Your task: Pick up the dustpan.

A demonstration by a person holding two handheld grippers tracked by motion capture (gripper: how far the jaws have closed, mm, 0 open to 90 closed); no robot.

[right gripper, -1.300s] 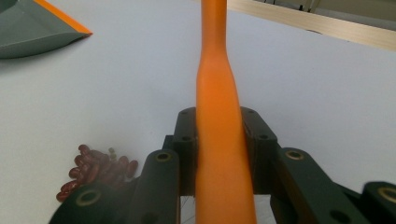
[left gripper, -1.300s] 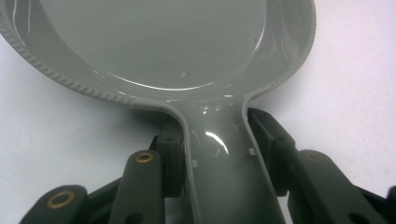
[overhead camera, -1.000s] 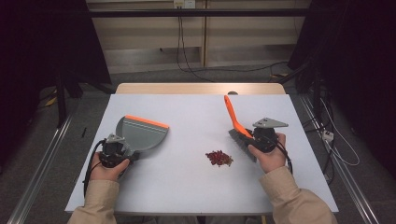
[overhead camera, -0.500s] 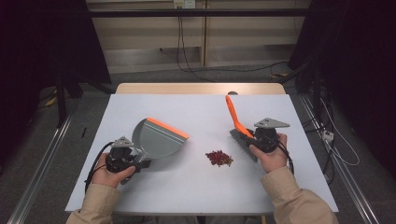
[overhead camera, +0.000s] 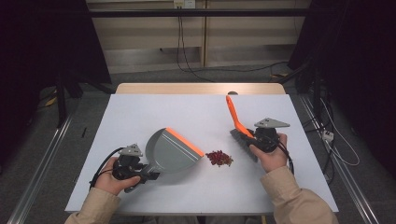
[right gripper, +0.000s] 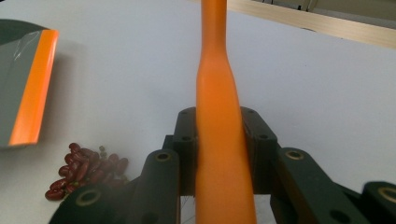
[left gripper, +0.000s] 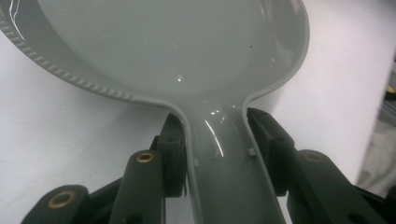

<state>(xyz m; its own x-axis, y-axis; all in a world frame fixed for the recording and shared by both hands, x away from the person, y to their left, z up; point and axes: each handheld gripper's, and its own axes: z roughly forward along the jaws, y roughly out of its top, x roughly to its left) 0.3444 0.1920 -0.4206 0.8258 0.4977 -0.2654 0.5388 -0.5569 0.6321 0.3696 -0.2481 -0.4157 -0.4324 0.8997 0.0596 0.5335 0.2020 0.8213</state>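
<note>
- I am gripping the grey dustpan (overhead camera: 173,151) by its handle in my left gripper (overhead camera: 135,169), lower left of the high view, its orange lip facing the beans.
- My right gripper (overhead camera: 258,137) is clamping the orange brush (overhead camera: 235,116) at centre right.
- The red beans (overhead camera: 219,158) are lying between them, just beside the lip.
- Next, I judge, the brush needs to sweep the beans leftward into the pan.

Bright, even overhead light on the white table (overhead camera: 140,112), dark surroundings. Soft shadow under dustpan (overhead camera: 173,151); small glare spots inside it. Close jaws slightly blurred.
</note>
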